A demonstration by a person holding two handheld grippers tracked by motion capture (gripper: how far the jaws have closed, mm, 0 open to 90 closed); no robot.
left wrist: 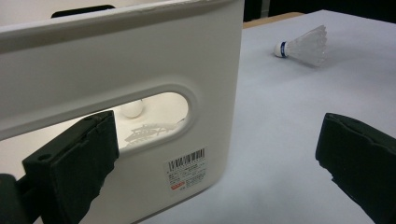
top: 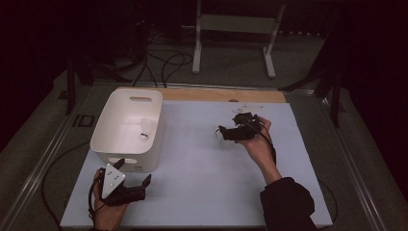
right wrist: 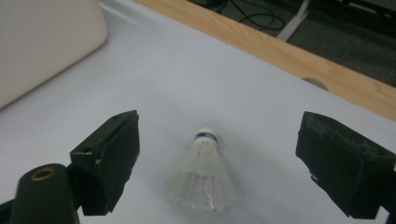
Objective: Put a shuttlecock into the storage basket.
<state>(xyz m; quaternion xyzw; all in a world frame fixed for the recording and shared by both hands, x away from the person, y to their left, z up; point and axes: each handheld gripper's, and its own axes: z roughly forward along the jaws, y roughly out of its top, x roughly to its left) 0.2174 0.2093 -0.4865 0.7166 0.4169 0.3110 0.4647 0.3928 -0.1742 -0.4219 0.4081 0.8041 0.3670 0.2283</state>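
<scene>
A white shuttlecock (right wrist: pixel 203 172) lies on the pale blue table, cork pointing away, between the wide-apart jaws of my right gripper (right wrist: pixel 224 142), which is open and touches nothing. In the high view that gripper (top: pixel 225 133) hovers right of centre. The same shuttlecock (left wrist: pixel 303 44) appears far off in the left gripper view. My left gripper (left wrist: pixel 215 163) is open and empty, close to the near wall of a white bin (left wrist: pixel 140 56). Another shuttlecock (left wrist: pixel 140 123) shows through the bin's handle slot and lies inside the bin (top: pixel 144 136). From above, the left gripper (top: pixel 133 172) sits at the bin's near right corner.
The white bin (top: pixel 110 130) stands at the table's left. A wooden strip (right wrist: pixel 280 51) runs along the far edge of the table (top: pixel 202 168). Small pale things (top: pixel 248 108) lie near that strip, too dim to identify. Cables and a metal stand (top: pixel 231 29) are on the floor beyond.
</scene>
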